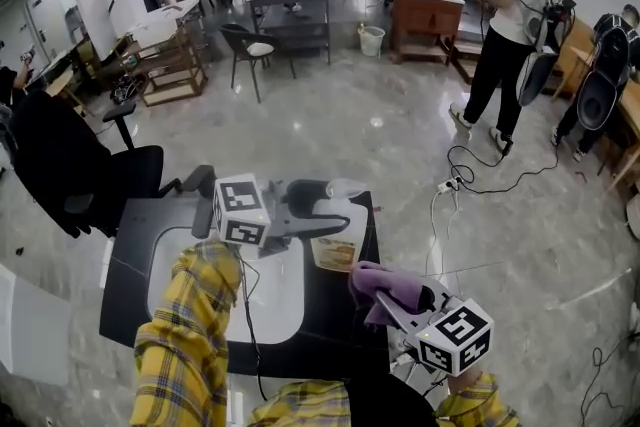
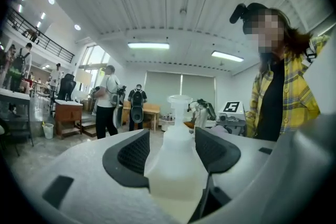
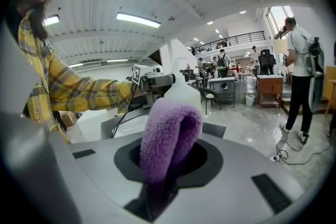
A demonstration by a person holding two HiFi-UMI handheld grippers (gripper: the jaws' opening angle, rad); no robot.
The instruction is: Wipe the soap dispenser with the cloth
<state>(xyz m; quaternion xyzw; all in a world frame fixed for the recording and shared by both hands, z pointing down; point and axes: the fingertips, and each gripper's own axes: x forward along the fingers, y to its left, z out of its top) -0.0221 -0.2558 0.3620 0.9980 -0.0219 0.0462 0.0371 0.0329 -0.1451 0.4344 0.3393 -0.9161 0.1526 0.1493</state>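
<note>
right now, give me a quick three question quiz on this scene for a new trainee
1. What does the right gripper hold? A) a purple cloth B) a sponge C) nothing
2. True or false: the soap bottle lies on its side.
3. Fill in: the left gripper has the ______ between its jaws.

Key: 1 A, its jaws are shut on the purple cloth. 2 false, it stands upright. 3 soap bottle.
</note>
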